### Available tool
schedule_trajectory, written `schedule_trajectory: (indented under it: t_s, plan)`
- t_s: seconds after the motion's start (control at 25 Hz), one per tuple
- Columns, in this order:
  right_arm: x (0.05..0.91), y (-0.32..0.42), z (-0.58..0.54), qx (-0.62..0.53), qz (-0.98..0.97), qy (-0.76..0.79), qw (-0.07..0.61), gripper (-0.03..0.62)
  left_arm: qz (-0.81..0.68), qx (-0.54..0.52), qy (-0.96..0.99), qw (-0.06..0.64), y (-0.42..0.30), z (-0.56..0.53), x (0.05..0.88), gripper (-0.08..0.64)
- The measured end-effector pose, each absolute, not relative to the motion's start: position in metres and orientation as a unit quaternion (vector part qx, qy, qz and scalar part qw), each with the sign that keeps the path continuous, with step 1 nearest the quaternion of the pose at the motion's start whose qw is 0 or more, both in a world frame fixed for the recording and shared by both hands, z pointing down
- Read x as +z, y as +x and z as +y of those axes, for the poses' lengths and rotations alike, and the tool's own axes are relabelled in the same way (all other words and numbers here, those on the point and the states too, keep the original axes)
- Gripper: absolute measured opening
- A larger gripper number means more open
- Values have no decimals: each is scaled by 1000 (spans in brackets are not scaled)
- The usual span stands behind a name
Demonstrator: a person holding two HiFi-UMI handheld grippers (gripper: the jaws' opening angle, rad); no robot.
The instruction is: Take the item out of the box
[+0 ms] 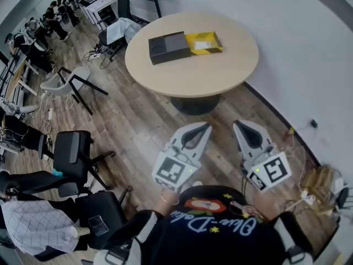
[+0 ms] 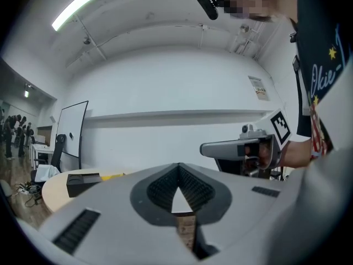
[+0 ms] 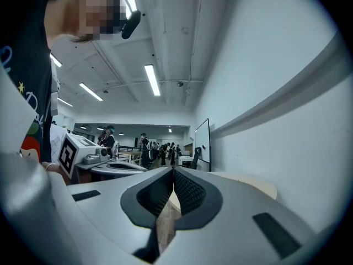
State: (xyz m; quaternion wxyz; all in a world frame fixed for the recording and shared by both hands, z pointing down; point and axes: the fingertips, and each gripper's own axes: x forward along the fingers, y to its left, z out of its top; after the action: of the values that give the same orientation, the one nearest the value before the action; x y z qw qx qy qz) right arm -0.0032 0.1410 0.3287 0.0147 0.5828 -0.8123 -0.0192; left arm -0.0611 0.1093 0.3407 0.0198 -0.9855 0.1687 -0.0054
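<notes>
A black box (image 1: 169,47) lies on the round beige table (image 1: 220,76), and a yellow flat package (image 1: 204,42) lies against its right side. Both grippers are held level over the floor, short of the table's near edge and apart from the box. My left gripper (image 1: 207,125) is shut with nothing between its jaws. My right gripper (image 1: 237,124) is shut and empty too. In the left gripper view the box (image 2: 83,184) and the yellow package (image 2: 113,176) show far off at the left, beyond the closed jaws (image 2: 178,166). The right gripper view shows its closed jaws (image 3: 174,170) and the table (image 3: 259,185) ahead.
The table's dark pedestal (image 1: 194,104) stands just ahead of the grippers. A white wall (image 1: 309,48) runs close on the right, with cables and a carton (image 1: 317,182) at its foot. Black office chairs (image 1: 77,153) stand at the left, and people work at desks (image 1: 38,26) far back.
</notes>
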Motion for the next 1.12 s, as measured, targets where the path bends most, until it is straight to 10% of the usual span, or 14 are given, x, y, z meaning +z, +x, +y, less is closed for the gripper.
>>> schedule_trajectory:
  t_s: [1.12]
  plan:
    - [342, 64, -15, 0, -865, 502, 7, -3, 264, -33, -964, -1, -11, -23, 354, -6]
